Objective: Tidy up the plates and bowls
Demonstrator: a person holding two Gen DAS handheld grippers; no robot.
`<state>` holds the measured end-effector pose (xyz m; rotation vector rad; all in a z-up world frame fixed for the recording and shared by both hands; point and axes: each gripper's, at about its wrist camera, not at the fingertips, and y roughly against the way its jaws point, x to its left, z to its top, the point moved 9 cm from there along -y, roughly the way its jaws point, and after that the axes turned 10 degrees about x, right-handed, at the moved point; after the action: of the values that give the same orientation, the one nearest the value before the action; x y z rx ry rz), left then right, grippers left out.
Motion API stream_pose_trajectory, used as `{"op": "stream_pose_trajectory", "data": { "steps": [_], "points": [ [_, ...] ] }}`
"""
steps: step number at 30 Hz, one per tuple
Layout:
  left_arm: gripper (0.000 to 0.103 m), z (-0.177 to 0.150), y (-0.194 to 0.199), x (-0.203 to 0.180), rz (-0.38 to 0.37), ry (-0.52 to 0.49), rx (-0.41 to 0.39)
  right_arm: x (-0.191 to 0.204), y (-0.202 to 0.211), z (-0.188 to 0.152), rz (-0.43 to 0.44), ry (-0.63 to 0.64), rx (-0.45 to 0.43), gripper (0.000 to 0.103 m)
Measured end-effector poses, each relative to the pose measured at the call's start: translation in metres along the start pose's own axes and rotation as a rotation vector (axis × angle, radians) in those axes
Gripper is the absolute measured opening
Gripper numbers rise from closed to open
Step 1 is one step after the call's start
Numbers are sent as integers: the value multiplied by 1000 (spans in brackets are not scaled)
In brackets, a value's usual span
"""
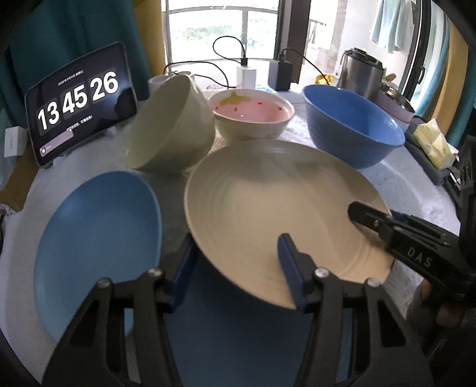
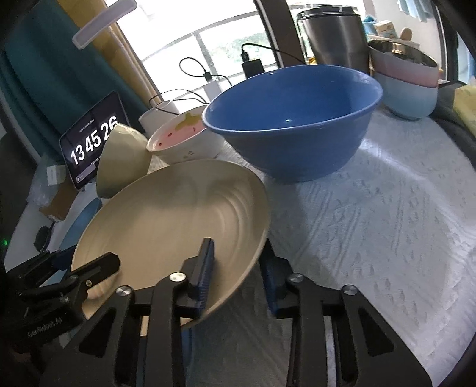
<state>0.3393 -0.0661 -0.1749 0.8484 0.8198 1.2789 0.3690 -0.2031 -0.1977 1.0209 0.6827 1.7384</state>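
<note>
We are in a home: laundry hangs at one o'clock by the window, a tissue pack and thermos crowd the cloth-covered table.
</note>
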Motion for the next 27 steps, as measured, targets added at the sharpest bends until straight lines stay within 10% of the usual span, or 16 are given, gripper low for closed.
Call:
{"op": "stream_pose_trajectory", "data": {
  "steps": [27],
  "points": [
    [53,-37,47,-7,-26,-1,-84,15,47,-32,-47,19,-59,30]
  ]
}}
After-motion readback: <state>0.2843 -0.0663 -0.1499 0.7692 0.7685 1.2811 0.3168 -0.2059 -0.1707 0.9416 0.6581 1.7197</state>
